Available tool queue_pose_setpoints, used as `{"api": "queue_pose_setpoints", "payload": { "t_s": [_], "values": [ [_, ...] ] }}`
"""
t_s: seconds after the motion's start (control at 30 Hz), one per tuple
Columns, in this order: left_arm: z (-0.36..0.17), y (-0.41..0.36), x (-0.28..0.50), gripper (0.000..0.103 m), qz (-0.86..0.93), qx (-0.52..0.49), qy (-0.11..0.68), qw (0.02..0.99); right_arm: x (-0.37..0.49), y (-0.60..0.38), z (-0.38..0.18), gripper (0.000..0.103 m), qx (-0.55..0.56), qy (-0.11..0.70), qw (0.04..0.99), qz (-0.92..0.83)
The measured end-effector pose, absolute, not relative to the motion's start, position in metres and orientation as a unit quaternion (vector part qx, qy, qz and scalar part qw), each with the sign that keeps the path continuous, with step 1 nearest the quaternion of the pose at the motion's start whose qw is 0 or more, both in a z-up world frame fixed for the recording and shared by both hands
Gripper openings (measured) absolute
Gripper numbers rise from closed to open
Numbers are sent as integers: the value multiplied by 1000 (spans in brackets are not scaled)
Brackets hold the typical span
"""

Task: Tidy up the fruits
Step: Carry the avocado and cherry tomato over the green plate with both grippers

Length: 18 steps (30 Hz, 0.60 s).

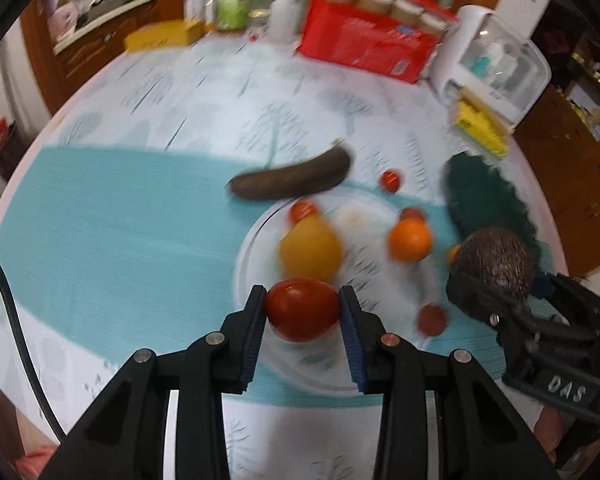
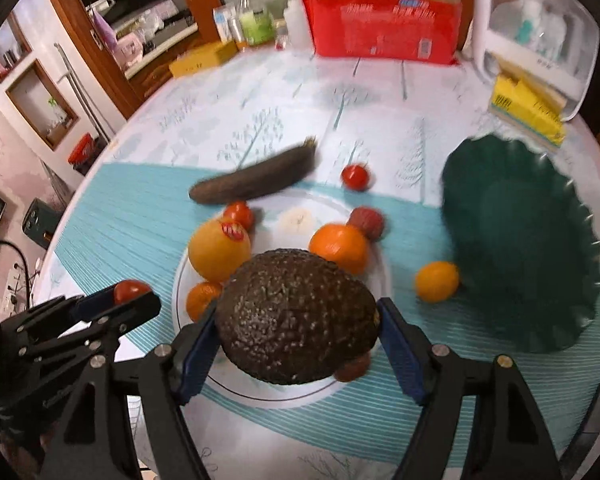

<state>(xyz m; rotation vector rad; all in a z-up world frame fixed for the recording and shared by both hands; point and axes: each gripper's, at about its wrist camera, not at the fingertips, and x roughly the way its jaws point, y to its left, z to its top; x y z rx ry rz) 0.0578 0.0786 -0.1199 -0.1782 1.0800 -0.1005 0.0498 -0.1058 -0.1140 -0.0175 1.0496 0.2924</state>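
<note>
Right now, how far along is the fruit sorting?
Early. The green bowl holds nothing I can see. In hand: left gripper grips a tomato, right gripper an avocado. Left: oranges on the white plate, a small orange beside the bowl, a dark banana.

Black plastic tool [image 1: 302, 312] arms, blue ribbed pads [image 1: 350, 340], silver screws, white "DAS" lettering.
</note>
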Motion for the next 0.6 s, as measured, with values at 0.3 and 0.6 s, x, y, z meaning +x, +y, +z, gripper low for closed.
{"api": "queue_pose_setpoints", "payload": {
  "t_s": [0.3, 0.6],
  "values": [
    [-56, -8, 112, 35, -149, -50, 468, 869, 39, -178, -48, 76, 16, 434, 898, 65],
    [-56, -121, 173, 35, -233, -23, 479, 846, 67, -267, -56, 76, 35, 427, 902, -55]
  ]
}}
